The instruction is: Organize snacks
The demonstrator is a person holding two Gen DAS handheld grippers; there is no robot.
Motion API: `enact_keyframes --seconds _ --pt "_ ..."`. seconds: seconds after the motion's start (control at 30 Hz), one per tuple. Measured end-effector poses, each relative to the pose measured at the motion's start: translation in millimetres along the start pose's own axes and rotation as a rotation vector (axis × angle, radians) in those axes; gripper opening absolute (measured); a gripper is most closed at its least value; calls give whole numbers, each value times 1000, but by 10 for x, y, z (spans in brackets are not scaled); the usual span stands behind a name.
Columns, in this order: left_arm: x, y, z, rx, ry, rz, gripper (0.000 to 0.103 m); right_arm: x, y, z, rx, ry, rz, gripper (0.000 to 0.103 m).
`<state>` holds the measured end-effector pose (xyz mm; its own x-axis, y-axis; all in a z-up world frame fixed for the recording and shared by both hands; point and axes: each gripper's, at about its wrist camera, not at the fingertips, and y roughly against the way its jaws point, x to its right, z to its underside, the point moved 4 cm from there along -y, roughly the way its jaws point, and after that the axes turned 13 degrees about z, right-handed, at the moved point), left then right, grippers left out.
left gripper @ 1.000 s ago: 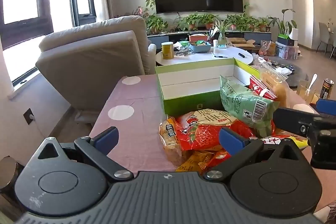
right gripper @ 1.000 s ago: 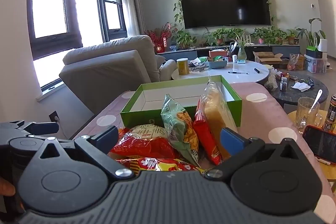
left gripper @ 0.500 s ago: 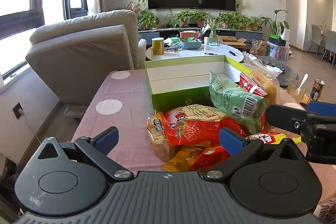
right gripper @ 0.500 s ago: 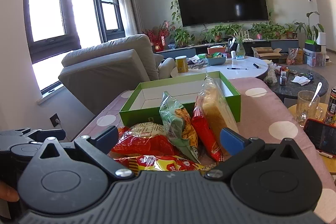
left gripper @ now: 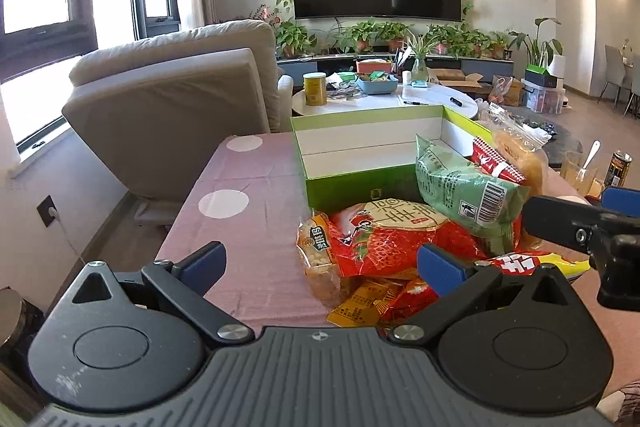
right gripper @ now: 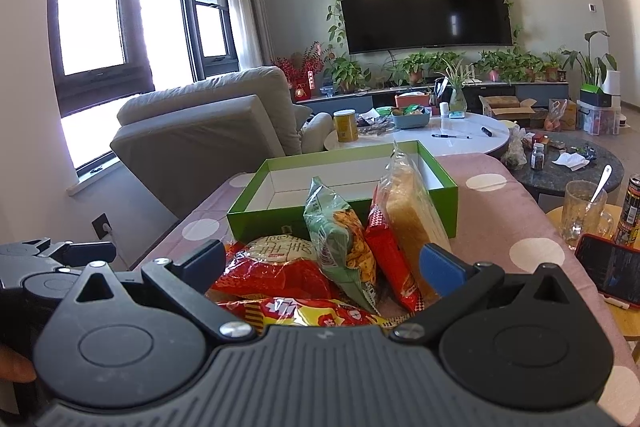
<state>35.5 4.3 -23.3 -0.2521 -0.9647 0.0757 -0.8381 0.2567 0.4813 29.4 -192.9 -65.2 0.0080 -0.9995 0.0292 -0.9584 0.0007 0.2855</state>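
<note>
Table (left gripper: 256, 187) nearer than before; both grippers' jaws remain wide apart, empty.

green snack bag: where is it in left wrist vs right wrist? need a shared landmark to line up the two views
Left wrist: green snack bag is right of centre, barcode showing, leaning in front of the green box, on top of the red bag.
Right wrist: same bag stands at centre, left of the bread.
Shared landmark: the green box, open behind the pile in both.

Glass mug (right gripper: 585, 211) beside phone (right gripper: 611, 270)
</note>
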Motion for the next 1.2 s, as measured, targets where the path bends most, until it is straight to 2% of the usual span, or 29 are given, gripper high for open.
enact_keyframes --seconds 0.13,0.6,0.9,1.1,1.2 --pt "-27 12 17 -38 7 4 102 -41 -8 4 3 2 4 84" --pt "-231 72 19 -4 45 9 102 -147 -52 18 -10 19 25 85" --pt "-385 121 34 8 80 11 102 -299 -61 -13 -12 39 4 85" --pt "-528 101 19 20 155 82 102 -372 -115 -86 -34 30 -21 84" --pt "-594 73 -17 20 197 135 101 -381 -172 -160 -73 -7 -85 84"
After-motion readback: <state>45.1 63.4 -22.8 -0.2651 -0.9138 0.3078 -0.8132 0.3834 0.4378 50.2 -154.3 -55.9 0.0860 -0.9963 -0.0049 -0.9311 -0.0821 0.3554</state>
